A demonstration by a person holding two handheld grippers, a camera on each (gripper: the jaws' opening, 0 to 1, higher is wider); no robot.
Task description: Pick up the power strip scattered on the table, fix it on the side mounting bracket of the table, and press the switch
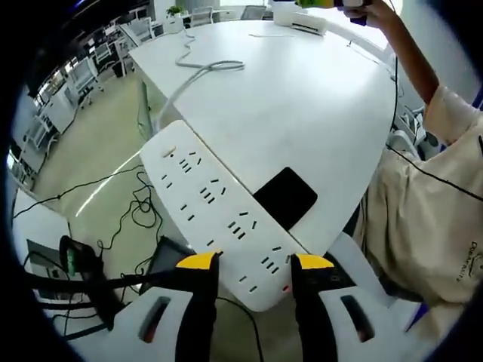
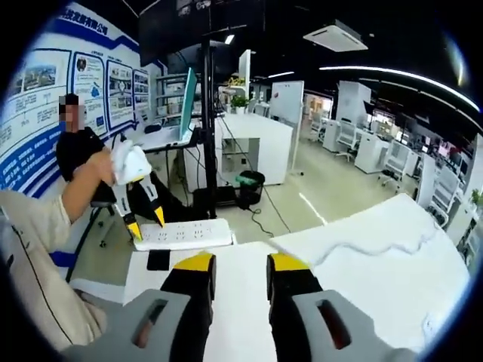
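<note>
We grasp the strip [image 1: 219, 219] in the left fingers [image 1: 255, 262] at the desk [image 1: 317, 113] edge; right fingers [image 2: 234, 264] released; next, seat it.

Left gripper view: bare white tabletop [image 1: 302, 113] spans centre and upper frame; a grey cable [image 1: 202, 66] crosses its upper left, a black pad [image 1: 285, 197] lies centre, tangled floor cables [image 1: 136, 204] crowd the lower left.

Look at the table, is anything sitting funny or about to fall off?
Yes. The white power strip lies slanted across the table edge and partly overhangs it, above the floor, with the left gripper around its near end. Its cable snakes loosely across the tabletop. Nothing looks broken or spilled.
</note>
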